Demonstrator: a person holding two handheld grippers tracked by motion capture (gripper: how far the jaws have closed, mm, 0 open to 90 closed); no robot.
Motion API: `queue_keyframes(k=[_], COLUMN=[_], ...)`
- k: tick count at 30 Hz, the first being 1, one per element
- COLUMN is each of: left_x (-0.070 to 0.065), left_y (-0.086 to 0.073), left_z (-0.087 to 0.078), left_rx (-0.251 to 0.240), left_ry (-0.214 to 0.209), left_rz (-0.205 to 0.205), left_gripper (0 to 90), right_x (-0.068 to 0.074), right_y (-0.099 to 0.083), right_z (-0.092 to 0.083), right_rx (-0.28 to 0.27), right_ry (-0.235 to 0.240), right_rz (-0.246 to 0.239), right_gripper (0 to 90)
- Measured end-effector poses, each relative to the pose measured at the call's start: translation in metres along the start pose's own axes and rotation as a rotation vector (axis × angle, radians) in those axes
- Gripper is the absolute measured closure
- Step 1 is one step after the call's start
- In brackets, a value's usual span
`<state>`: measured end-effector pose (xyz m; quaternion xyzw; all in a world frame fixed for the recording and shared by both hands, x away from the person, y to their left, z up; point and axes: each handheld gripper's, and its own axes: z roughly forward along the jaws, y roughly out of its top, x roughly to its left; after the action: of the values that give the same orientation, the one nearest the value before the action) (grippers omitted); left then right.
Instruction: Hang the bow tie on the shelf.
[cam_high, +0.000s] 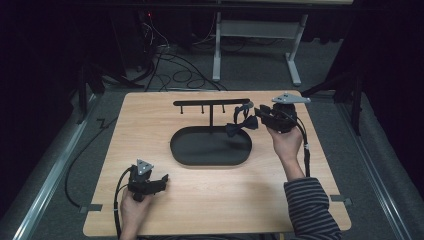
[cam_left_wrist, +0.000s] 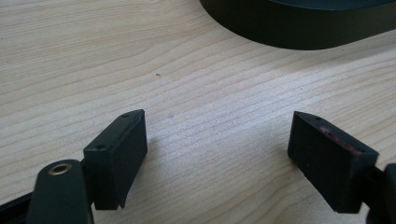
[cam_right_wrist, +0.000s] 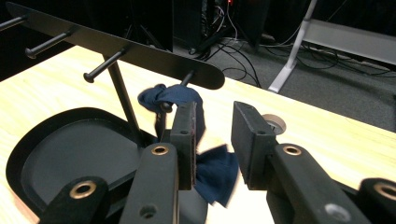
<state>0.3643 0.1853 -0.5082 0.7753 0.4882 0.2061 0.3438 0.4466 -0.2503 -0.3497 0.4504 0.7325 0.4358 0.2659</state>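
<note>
left gripper (cam_high: 162, 179): low at the near left of the bench (cam_high: 150, 115), held in the person's left hand (cam_high: 134, 204); its jaws stand wide apart with nothing between them, just bare wood grain below in the left gripper view, where the gripper (cam_left_wrist: 217, 154) points toward the tray's near wall.
tray (cam_high: 182, 155): a black oval tray with a low rim, sitting mid-bench; its curved dark wall (cam_left_wrist: 289, 32) shows at the top of the left gripper view, well apart from the left gripper.
rack (cam_high: 212, 102): a thin black post rising from the tray's far side, topped by a flat crossbar with short pegs hanging off it; in the right gripper view the crossbar (cam_right_wrist: 116, 46) runs from upper left down to a rounded end.
blue cloth (cam_high: 241, 125): a small dark blue fabric piece, looped over the peg nearest the bar's right end and hanging down over the tray's right part; in the right gripper view the cloth (cam_right_wrist: 212, 170) hangs just beside the left-hand jaw.
right gripper (cam_high: 255, 117): at the far right, held in the right hand (cam_high: 286, 142), pointing left at the cloth; its jaws (cam_right_wrist: 212, 130) are parted a little, and no pad presses on the cloth.
sleeve (cam_high: 310, 207): striped, at the lower right edge.
</note>
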Motion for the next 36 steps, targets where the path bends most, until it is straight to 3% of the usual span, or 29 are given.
queue_keyframes(k=[18,36], left_x=[0.0,0.0], left_y=[0.0,0.0], left_z=[0.0,0.0], left_rx=[0.0,0.001], left_ry=[0.001,0.0], left_rz=[0.0,0.001], left_gripper=[20.2,20.2], right_x=[-0.017,-0.023], right_y=[-0.026,-0.048], right_z=[-0.026,-0.055], right_rx=[-0.028,-0.048], right_ry=[0.013,0.008], right_rz=[0.076,0.104], right_gripper=[64.3,62.9])
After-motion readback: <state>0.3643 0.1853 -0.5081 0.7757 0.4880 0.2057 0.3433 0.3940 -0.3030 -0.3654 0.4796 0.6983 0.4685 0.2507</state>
